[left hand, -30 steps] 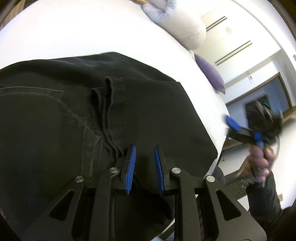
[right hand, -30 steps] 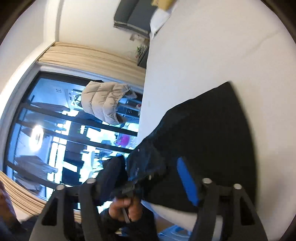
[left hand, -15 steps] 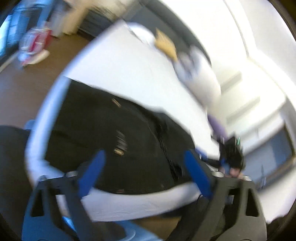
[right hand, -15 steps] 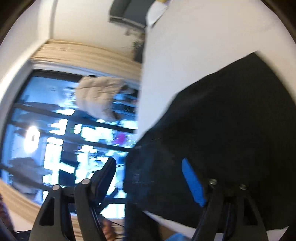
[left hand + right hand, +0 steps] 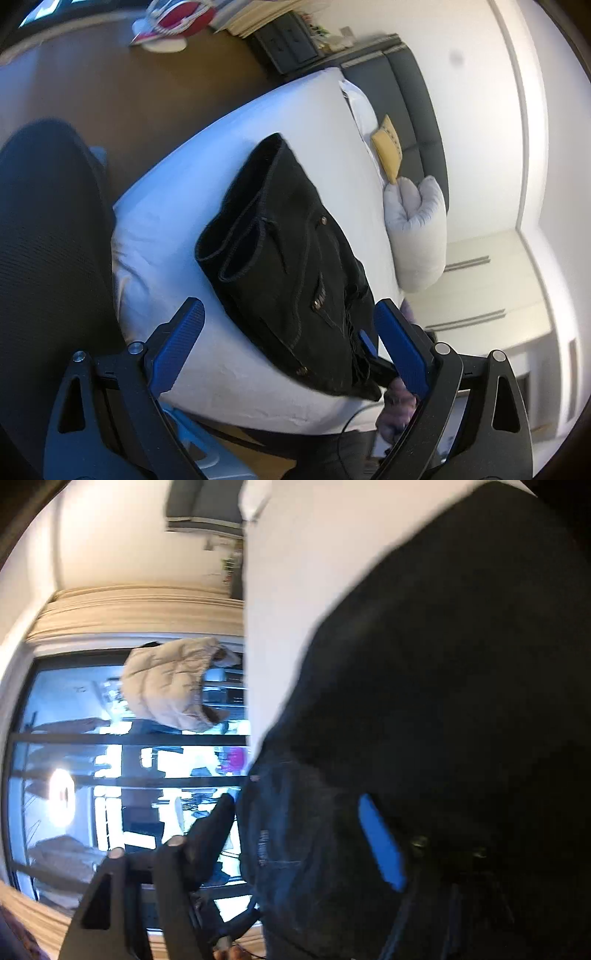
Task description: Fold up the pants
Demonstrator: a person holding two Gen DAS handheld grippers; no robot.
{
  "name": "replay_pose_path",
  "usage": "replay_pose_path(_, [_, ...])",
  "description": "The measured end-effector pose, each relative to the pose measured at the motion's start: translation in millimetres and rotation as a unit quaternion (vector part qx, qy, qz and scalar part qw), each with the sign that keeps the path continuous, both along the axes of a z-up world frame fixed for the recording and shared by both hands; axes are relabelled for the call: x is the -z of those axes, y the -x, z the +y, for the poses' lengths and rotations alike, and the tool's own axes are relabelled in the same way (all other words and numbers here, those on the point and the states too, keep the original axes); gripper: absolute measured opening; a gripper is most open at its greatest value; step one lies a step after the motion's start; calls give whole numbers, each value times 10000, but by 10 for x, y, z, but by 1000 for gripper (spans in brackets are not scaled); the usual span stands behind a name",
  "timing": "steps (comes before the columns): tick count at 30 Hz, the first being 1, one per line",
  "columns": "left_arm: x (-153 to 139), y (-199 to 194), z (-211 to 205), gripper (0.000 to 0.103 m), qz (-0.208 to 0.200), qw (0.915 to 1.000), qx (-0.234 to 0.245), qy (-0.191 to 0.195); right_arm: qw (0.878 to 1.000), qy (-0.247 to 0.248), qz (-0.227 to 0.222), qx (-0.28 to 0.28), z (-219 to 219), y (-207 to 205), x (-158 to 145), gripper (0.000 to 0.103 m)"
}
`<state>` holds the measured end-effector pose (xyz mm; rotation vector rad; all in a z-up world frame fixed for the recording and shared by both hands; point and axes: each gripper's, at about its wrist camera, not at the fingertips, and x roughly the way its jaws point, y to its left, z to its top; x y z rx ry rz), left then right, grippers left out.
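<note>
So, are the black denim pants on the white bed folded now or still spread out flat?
Folded. The black denim pants lie as a compact bundle on the white bed, with both leg hems stacked over the upper part beside the pocket rivets.

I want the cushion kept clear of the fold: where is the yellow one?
In the left wrist view the yellow cushion lies at the bed's head, right of the black pants, just above the grey pillow.

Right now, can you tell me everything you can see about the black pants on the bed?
The black pants look like denim jeans with dark stitching and small metal rivets. They are folded into a compact bundle, both leg hems lying side by side at one end. They lie flat near the corner of the white bed. The open left gripper hovers apart from them; the right gripper reaches in at the far edge.
</note>
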<state>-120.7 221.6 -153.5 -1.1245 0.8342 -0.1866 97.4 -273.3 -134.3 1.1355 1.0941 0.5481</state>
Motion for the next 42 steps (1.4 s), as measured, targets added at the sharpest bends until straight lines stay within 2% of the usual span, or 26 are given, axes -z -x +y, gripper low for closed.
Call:
replay_pose_path(3, [173,-52,47,93,-1,9989,-161,450,9992,-364,-138,103,-34,50,-51,75])
replay_pose_path(11, [510,-148,93,92,-144,9924,-491,1117,9966,-763,-316,1,41,77,-99,75])
replay_pose_path(13, [510,-158,87,91,-162,9921,-511,1131,9962,-812,-305,-39,72,40,-123,75])
replay_pose_path(14, [498,-167,79,86,-180,9924,-504,1105,9963,-808,-294,-55,80,36,-134,75])
replay_pose_path(15, [488,-187,61,72,-193,9928,-467,1089,9964,-794,-273,-76,88,23,-139,75])
replay_pose_path(16, [487,-207,45,63,-150,9932,-434,1072,9965,-787,-254,-85,117,-25,-138,75])
replay_pose_path(17, [486,-232,28,47,-95,9936,-412,1051,9966,-781,-231,-81,111,-37,-137,75])
replay_pose_path(18, [491,-261,11,36,-55,9939,-385,1028,9969,-759,-197,-79,106,-47,-141,76])
replay_pose_path(19, [489,-283,-5,32,-23,9945,-362,980,9973,-707,-153,-104,102,-62,-147,75])
replay_pose_path(24, [369,-408,-76,21,-154,9974,-204,675,9980,-393,58,-501,197,-202,-149,75])
replay_pose_path(26, [263,-455,-121,19,-244,9987,-112,435,9969,-214,169,-734,267,-280,-129,75])
replay_pose_path(29, [163,-500,-183,18,-339,9990,-35,288,9922,88,596,-1088,385,-402,43,78])
replay_pose_path(30, [130,-530,-210,18,-361,9991,-7,220,9886,337,819,-1215,425,-441,152,73])
replay_pose_path(31, [73,-556,-238,17,-384,9992,28,130,9876,419,849,-1253,437,-456,204,72])
replay_pose_path(34, [-86,-640,-346,17,-513,9985,162,-119,9906,323,787,-1075,399,-457,218,72])
replay_pose_path(39, [-396,-837,-624,17,-782,9940,531,-558,9924,484,494,-1021,410,-375,111,73])
replay_pose_path(41, [-569,-932,-793,17,-936,9899,745,-762,9946,257,505,-865,296,-352,11,75])
replay_pose_path(42, [-674,-999,-935,17,-1048,9859,920,-926,9963,86,365,-777,203,-345,-76,75])
